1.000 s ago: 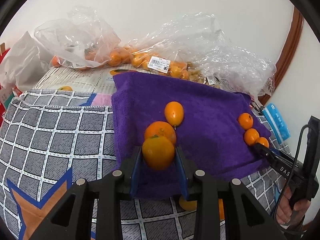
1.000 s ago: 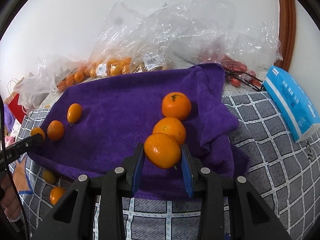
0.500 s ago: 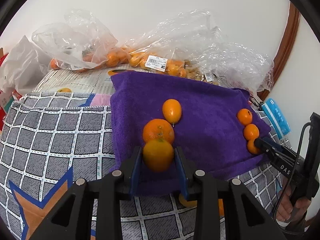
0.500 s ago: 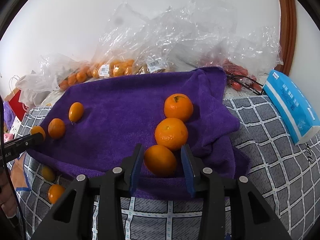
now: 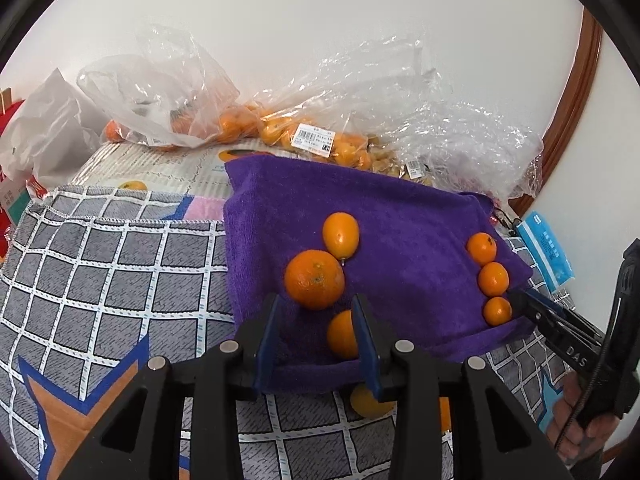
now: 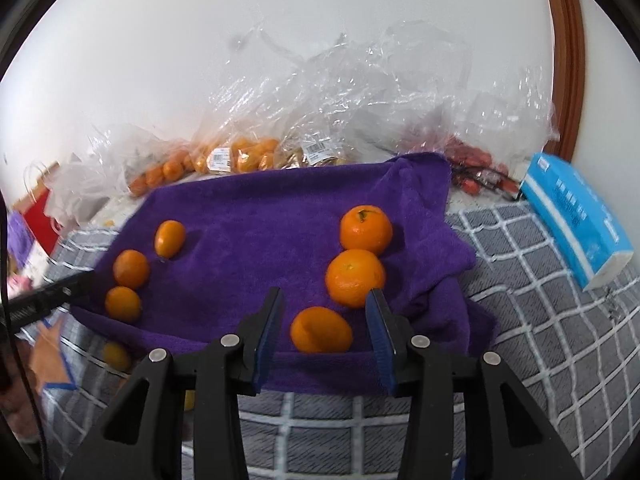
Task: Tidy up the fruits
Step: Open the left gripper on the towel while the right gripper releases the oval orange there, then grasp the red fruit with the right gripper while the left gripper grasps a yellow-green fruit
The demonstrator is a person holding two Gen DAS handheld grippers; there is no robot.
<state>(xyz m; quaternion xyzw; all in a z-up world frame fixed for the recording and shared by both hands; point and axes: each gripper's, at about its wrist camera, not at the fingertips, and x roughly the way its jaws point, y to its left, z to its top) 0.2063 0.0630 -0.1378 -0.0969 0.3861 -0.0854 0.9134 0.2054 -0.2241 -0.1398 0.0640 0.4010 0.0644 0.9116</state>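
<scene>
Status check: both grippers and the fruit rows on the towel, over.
Left gripper open, its orange lying on the purple towel. Right gripper open, its orange also down. Three fruits per row. Two loose fruits off the towel's near edge.

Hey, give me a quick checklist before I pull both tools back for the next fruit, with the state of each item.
1. Left tool open: ok, blue pads spread; the orange sits by the right pad, contact cannot tell.
2. Right tool open: ok, its orange lies free between the pads.
3. Both released oranges rest on the purple towel: ok.
4. Left row of three in line: ok.
5. Right row of three in line: ok.
6. Loose fruit left off the towel: not ok, still some on the checked cloth.
</scene>
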